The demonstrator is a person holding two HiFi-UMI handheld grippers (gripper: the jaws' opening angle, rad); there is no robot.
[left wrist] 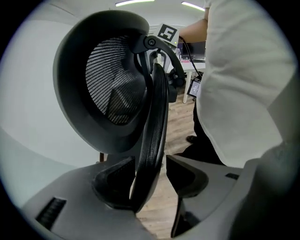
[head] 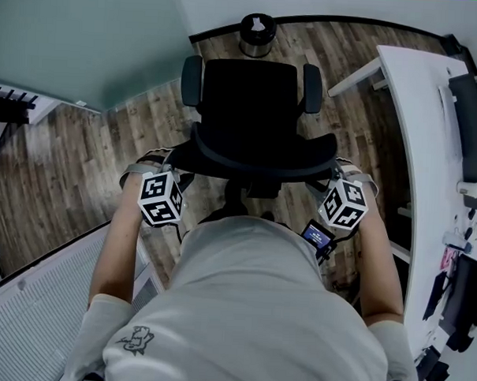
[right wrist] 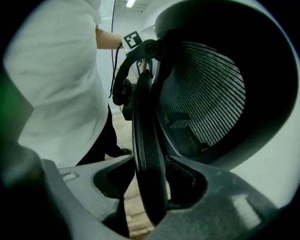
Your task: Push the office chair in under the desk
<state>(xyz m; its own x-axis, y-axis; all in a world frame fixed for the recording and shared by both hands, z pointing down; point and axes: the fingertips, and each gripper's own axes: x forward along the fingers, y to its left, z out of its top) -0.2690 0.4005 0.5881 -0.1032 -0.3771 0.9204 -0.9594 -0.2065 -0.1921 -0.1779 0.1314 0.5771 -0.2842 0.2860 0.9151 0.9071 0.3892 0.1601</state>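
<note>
Black mesh and a dark rim fill both gripper views. On the left, my left gripper (left wrist: 150,183) is released, its jaws apart astride the backrest rim (left wrist: 158,108) of the office chair (head: 250,99) (the rim sits closer to one pad). My right gripper (right wrist: 149,180) is likewise unclenched around the rim's right end. The chair stands on the wood floor (head: 74,155), left of the white desk (head: 418,154), not under it.

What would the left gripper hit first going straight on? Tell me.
The chair's back rim. It already stands between the left gripper's open jaws, close to the left pad, so going straight on would likely seat it deeper into the gripper. How much room is left is hard to judge.
</note>
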